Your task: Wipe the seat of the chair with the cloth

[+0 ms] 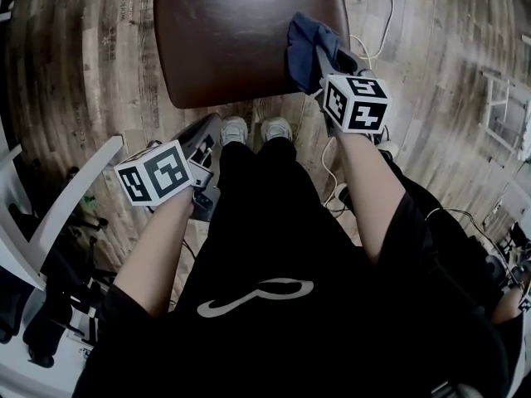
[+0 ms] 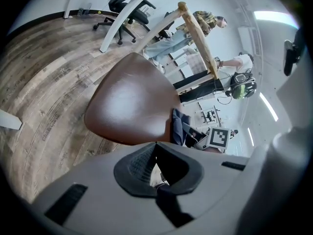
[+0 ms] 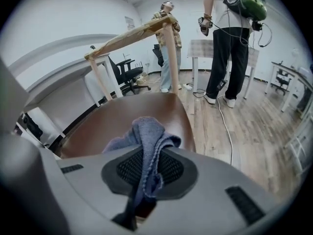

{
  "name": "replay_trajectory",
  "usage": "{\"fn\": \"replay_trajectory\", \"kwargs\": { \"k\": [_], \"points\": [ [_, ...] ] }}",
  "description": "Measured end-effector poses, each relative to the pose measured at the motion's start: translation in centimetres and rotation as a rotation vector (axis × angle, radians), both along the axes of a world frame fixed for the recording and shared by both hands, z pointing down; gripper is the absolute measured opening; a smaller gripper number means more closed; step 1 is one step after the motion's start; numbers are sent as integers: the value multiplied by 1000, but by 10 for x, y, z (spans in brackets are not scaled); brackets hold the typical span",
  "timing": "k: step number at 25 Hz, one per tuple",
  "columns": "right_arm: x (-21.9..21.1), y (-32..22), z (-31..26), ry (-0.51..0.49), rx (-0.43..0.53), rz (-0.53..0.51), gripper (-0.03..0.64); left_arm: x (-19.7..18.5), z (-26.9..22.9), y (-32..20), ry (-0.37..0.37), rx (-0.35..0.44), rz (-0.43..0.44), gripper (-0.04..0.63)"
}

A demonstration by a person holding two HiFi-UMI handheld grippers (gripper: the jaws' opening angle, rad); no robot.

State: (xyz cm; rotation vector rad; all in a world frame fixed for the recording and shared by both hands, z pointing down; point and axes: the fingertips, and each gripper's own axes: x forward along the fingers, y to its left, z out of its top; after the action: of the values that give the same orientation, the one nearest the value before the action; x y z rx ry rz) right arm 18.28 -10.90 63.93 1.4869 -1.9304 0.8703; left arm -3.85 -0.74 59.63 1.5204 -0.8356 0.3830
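Wood floor [image 1: 75, 73], black office chair [image 3: 126, 72], standing person [image 3: 227, 43]

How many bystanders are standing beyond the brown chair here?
2. A person in a checked shirt stands just behind the chair; a person in a white top stands further right. Others may be hidden outside these views.

Right gripper view. My right gripper [image 3: 145, 175] has its jaws closed on a blue-grey cloth [image 3: 146, 136], which I see bunched above the near edge of the brown chair seat [image 3: 117, 124]. A pale wooden back frame [image 3: 132, 35] rises past the seat's far edge. On the wood floor [image 3: 254, 131] at right, a white cable [image 3: 226, 126] runs toward a standing person [image 3: 227, 48].
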Motion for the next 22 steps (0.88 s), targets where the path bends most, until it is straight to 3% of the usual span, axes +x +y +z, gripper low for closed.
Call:
{"fn": "replay_trajectory", "kwargs": {
  "k": [11, 22],
  "points": [
    [57, 4, 2, 19, -9, 36, 52, 39, -9, 5, -5, 9, 21, 12],
    [25, 16, -101, -202, 118, -66, 52, 54, -69, -2, 9, 103, -38, 12]
  ]
}}
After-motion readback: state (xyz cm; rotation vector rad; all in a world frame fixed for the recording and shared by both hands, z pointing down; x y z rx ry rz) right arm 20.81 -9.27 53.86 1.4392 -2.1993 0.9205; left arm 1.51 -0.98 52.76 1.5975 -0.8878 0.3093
